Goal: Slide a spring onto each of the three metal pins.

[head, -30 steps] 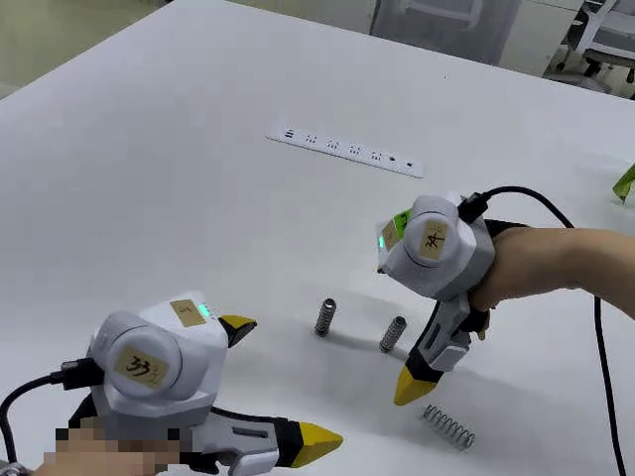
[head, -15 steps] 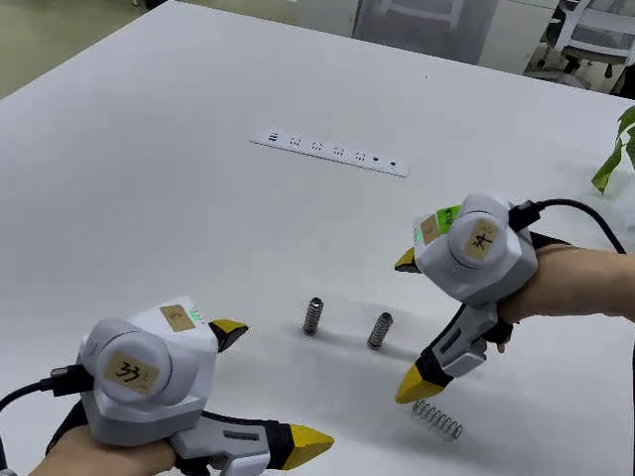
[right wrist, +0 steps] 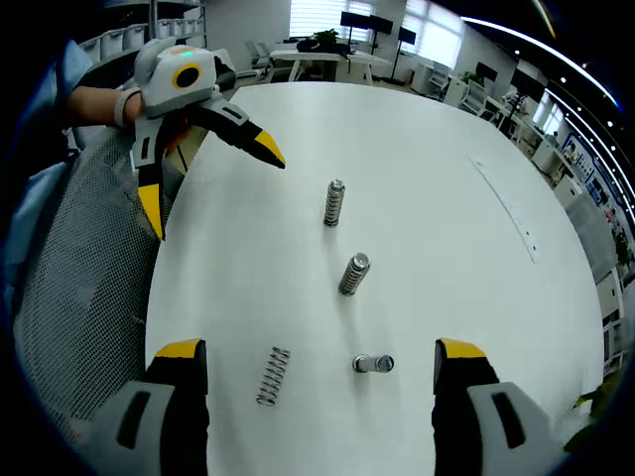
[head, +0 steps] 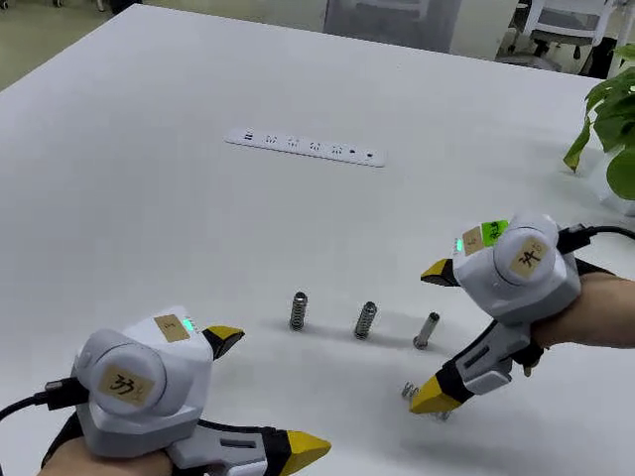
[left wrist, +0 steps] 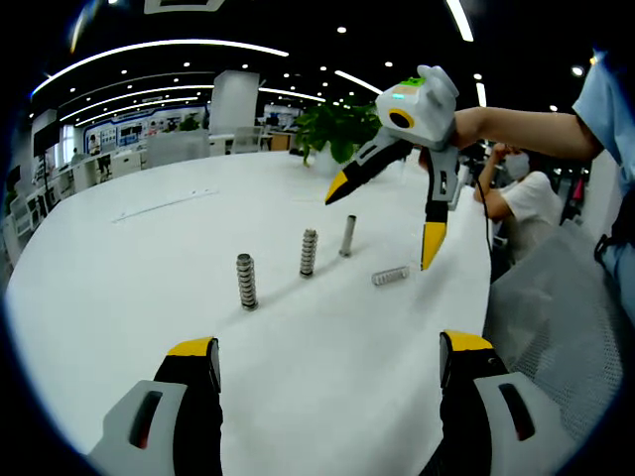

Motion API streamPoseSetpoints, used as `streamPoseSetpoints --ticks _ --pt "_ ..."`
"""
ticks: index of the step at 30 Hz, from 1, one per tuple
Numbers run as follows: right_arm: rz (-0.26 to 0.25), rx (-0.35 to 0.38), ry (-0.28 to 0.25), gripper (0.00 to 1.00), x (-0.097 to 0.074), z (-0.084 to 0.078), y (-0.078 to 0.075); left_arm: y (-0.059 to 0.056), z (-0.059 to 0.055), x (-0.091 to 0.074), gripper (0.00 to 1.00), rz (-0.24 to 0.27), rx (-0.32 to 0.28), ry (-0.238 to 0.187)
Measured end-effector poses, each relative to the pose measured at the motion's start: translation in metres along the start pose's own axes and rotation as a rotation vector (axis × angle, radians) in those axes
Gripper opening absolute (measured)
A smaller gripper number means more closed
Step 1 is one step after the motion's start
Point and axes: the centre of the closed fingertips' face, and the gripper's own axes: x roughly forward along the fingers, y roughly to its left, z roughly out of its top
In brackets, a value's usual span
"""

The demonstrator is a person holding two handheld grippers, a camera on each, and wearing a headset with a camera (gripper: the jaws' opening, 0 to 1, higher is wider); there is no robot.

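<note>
From where I stand, two of the three pins already wear their springs. The first sprung pin (head: 298,310) and the second sprung pin (head: 365,319) stand upright in a row on the smooth white table (head: 149,198), each wrapped in tight, dull-grey coils. The bare pin (head: 427,330) at the end of the row is a plain, smooth metal cylinder. The loose spring (right wrist: 272,375), a more open, wiry coil, lies on its side on the table near it. The right gripper (right wrist: 319,350) hangs over that spot with its yellow-tipped jaws spread wide and holding nothing. The left gripper (left wrist: 328,345) waits well apart, its jaws equally wide and empty. The step in hand looks to be fetching that spring. I'd say it wants a light pinch across the coils near one end, since a thin spring will likely roll on the slick tabletop or squash under a hard squeeze. Then stand it upright, line its open end over the pin's top, and let it slide down rather than force it.
</note>
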Motion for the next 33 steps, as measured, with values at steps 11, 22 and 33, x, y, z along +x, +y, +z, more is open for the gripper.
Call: streamPoseSetpoints --ticks 11,22,33 --pt "-0.05 0.131 -0.039 0.98 -0.015 -0.037 0.009 -0.005 -0.002 0.004 0.93 -0.007 0.003 0.02" --pt "-0.12 0.219 -0.104 0.99 -0.038 -0.054 0.02 -0.003 -0.004 0.003 0.93 -0.002 -0.001 0.023" --pt "-0.165 0.318 -0.147 0.99 -0.046 -0.073 0.036 -0.013 -0.006 0.009 0.92 -0.042 0.011 0.041"
